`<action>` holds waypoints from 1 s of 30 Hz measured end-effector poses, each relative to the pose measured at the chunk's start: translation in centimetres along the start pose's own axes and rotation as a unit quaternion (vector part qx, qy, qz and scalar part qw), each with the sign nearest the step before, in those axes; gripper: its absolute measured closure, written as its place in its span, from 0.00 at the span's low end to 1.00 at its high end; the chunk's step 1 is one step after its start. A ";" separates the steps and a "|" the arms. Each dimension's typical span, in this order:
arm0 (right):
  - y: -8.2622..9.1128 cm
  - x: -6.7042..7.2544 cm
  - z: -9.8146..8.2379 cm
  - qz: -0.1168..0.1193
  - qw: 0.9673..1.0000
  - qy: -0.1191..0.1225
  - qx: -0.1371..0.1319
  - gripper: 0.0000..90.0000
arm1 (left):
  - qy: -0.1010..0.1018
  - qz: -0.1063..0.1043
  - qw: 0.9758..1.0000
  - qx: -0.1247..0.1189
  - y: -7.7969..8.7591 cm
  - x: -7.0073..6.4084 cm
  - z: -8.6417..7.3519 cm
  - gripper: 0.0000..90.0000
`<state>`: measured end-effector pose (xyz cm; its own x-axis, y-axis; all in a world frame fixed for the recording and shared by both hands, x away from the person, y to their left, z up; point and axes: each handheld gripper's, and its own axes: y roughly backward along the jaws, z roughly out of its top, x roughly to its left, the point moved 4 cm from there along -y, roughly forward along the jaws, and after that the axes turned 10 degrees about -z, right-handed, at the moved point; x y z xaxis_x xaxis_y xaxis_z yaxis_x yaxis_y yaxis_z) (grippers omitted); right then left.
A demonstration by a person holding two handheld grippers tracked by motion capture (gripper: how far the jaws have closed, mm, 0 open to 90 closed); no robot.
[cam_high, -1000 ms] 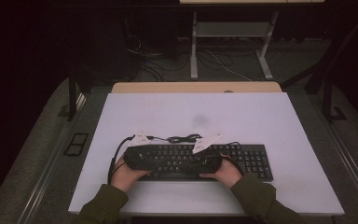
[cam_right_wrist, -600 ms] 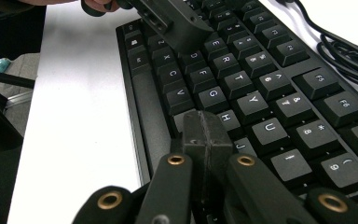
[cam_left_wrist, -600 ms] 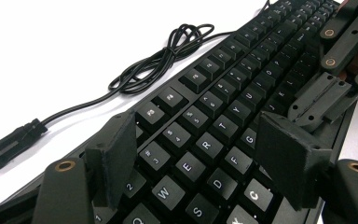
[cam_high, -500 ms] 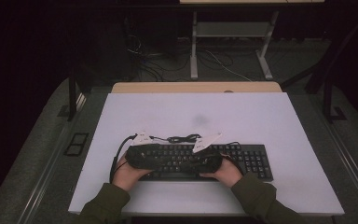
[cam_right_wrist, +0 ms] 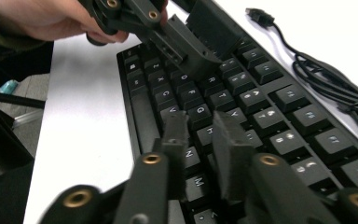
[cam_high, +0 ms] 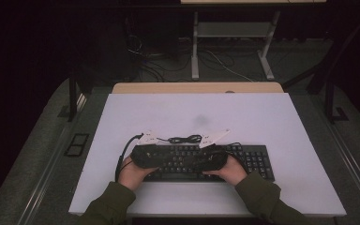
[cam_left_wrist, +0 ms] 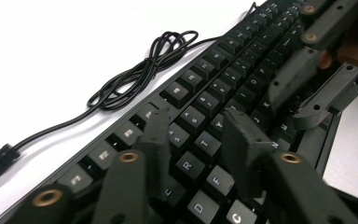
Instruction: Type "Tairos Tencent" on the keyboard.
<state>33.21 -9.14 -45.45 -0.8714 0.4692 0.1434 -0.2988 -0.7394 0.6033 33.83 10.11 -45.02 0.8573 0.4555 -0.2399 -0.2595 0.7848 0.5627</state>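
Observation:
A black keyboard (cam_high: 255, 161) lies across the near half of the white table (cam_high: 192, 110). Its coiled cable (cam_high: 185, 139) rests just behind it. My left gripper (cam_high: 163, 157) hovers low over the keyboard's left half (cam_left_wrist: 205, 100), pointing right. Its jaws have just been closing; they stand apart with nothing between them (cam_left_wrist: 193, 122). My right gripper (cam_high: 198, 159) faces it from the right, above the middle keys (cam_right_wrist: 279, 109). Its jaws have just been opening, and a narrow empty gap shows between them (cam_right_wrist: 199, 120). Each gripper sees the other ahead: the right gripper (cam_left_wrist: 307, 70), the left gripper (cam_right_wrist: 191, 42).
The cable (cam_left_wrist: 140, 70) ends in a loose USB plug (cam_right_wrist: 259, 16) on the table behind the keyboard. A wooden desk edge (cam_high: 197, 87) borders the far side. A metal frame (cam_high: 234, 33) and floor cables (cam_high: 225, 63) lie beyond.

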 end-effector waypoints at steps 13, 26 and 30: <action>0.8 -1.6 0.1 -0.019 0.999 -0.028 -0.023 0.44 | -0.006 -0.016 1.000 0.018 -1.0 -0.3 0.2 0.99; 1.9 -3.5 0.1 -0.060 0.996 -0.050 -0.042 0.33 | -0.005 -0.016 0.999 0.028 -1.8 -0.1 -0.1 0.99; 2.0 -3.6 0.1 -0.064 0.996 -0.050 -0.042 0.32 | -0.004 -0.016 0.999 0.029 -1.9 -0.1 -0.1 0.99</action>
<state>35.79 -12.22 -44.72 -0.7829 0.6039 0.1497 -0.4397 -0.7072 0.5536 34.17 8.64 -46.14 0.8689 0.4260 -0.2520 -0.2054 0.7736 0.5995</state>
